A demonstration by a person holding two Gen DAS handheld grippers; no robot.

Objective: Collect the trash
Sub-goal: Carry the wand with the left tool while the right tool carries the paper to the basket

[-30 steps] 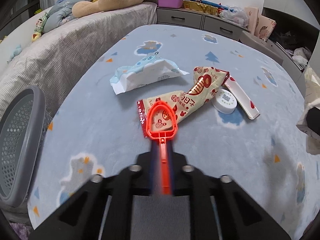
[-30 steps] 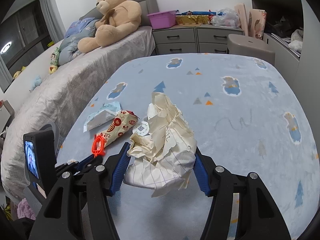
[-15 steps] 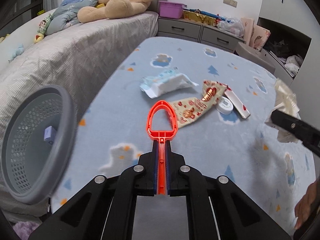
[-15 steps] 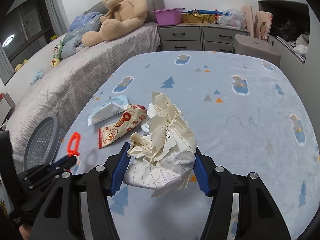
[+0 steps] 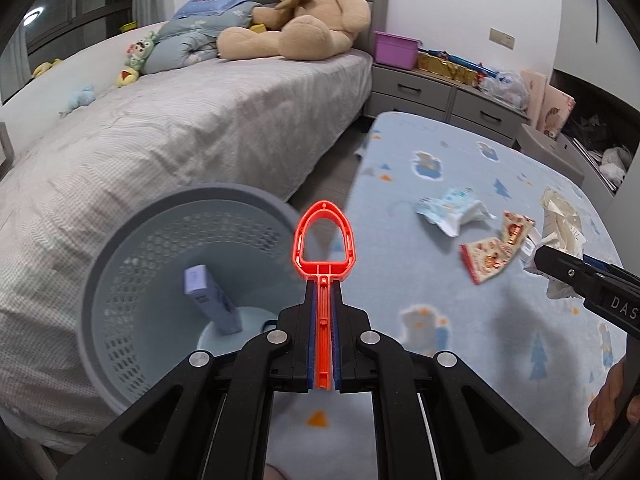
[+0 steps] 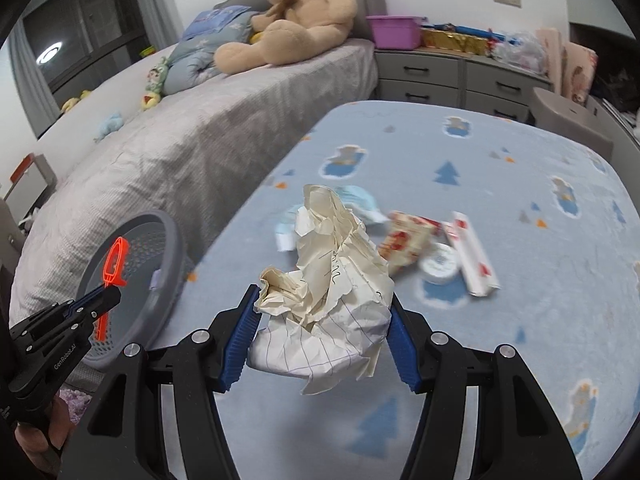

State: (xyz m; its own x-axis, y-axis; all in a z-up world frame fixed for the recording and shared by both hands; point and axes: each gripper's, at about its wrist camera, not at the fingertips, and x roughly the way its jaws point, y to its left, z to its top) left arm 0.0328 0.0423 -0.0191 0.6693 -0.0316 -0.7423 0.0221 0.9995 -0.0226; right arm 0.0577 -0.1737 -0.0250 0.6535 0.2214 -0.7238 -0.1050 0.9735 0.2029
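Note:
My left gripper (image 5: 323, 296) is shut on the stem of an orange plastic loop piece (image 5: 324, 240), held over the rim of a grey mesh wastebasket (image 5: 120, 248). A pale purple box (image 5: 212, 300) stands inside the basket. My right gripper (image 6: 320, 320) is shut on a crumpled wad of lined paper (image 6: 332, 292), above the blue patterned blanket (image 6: 520, 360). On the blanket lie a blue-white tissue pack (image 5: 452, 208), a red-patterned snack wrapper (image 5: 496, 252), a white round lid (image 6: 440, 266) and a red-white flat packet (image 6: 472, 256). The left gripper (image 6: 106, 298) and basket (image 6: 160, 280) also show in the right wrist view.
A grey-covered bed (image 5: 180, 128) with a big teddy bear (image 5: 304, 12) and soft toys runs behind the basket. Grey drawers (image 5: 440, 92) with a purple bin (image 5: 396, 48) and clutter stand at the back. A person's hand (image 5: 612, 408) holds the right gripper.
My left gripper has swung left with the orange piece, from over the wrappers to over the wastebasket. My right gripper has moved left with the paper wad, closer to the basket.

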